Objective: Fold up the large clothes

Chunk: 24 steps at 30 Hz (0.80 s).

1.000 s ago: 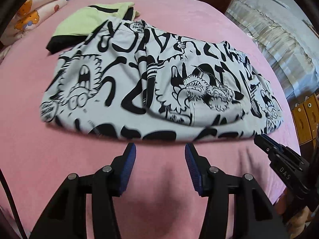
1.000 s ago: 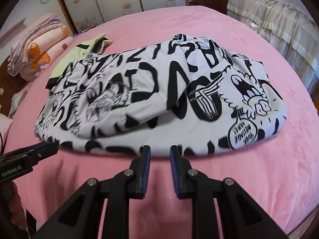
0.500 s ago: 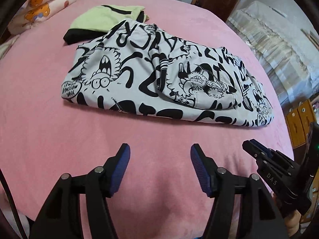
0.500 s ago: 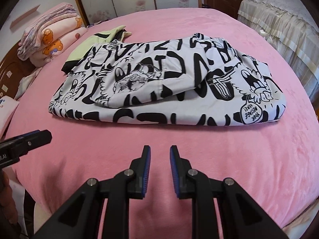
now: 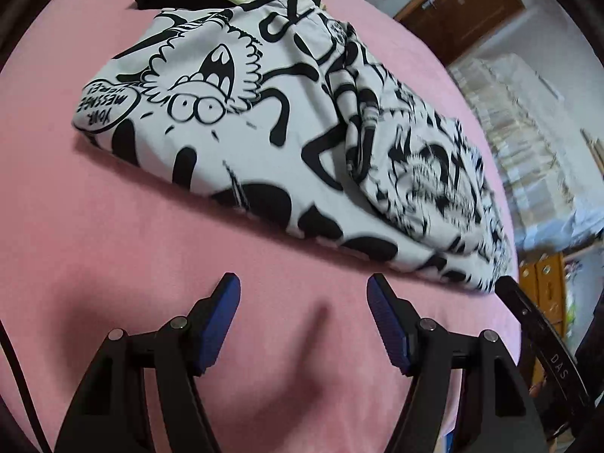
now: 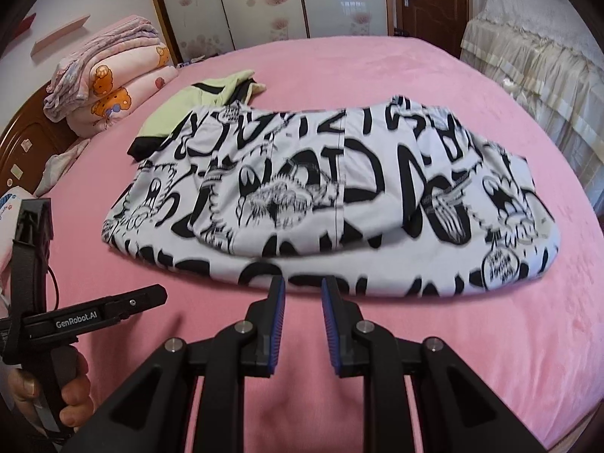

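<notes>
Both your claws hold nothing: left claw (image 5: 304, 294) opening wide over the pink bed (image 5: 113, 249); right claw (image 6: 302, 294) (narrowly parted) near the black-and-white cartoon-print garment (image 6: 339, 196).

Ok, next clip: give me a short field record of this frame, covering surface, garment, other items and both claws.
surface: pink bedspread
garment: black-and-white cartoon-print garment, folded, lying flat across the bed
other clothing: yellow-green and black garment, partly under the printed one at its far left end
bedding: folded pink blankets stacked at the bed's far left
left claw: jaws opening, nothing between them, over bare bedspread just short of the garment's near edge
right claw: narrow gap, nothing gripped, tips at the garment's near edge
</notes>
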{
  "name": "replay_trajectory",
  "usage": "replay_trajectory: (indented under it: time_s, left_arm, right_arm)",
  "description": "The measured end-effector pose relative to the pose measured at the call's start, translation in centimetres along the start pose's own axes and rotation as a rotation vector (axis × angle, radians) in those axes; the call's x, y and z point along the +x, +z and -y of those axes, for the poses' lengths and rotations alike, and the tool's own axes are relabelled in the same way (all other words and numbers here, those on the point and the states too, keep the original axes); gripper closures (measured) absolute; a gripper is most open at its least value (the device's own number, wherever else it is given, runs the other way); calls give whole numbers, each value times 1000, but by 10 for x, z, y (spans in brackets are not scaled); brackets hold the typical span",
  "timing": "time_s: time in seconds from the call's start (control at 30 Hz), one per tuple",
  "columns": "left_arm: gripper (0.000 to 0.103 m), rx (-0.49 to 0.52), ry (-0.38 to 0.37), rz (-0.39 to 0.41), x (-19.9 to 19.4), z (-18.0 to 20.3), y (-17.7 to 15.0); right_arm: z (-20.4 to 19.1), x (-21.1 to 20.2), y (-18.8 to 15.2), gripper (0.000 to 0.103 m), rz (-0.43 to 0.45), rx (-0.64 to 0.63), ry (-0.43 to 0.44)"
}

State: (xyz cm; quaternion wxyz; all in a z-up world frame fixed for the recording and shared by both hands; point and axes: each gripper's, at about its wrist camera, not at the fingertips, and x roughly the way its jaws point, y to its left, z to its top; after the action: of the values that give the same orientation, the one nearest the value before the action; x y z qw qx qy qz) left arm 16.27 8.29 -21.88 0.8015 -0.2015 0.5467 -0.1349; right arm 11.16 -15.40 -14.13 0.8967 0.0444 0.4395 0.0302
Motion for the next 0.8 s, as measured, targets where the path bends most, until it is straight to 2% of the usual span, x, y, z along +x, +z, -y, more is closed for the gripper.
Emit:
replay_trajectory:
  time_s: [0.43,0.67,0.8]
  left_arm:
    - [35,-104,-124,68,31,-31,50]
    - [35,-188,-215,135,41,-53,78]
    - [36,-220,-225,176,45,-60,93]
  right_arm:
    - [-9,22,33,83,54,20,60]
    - [-16,31,52,78,82,-10,40]
    - [-17,42,74,78,114,-22,-6]
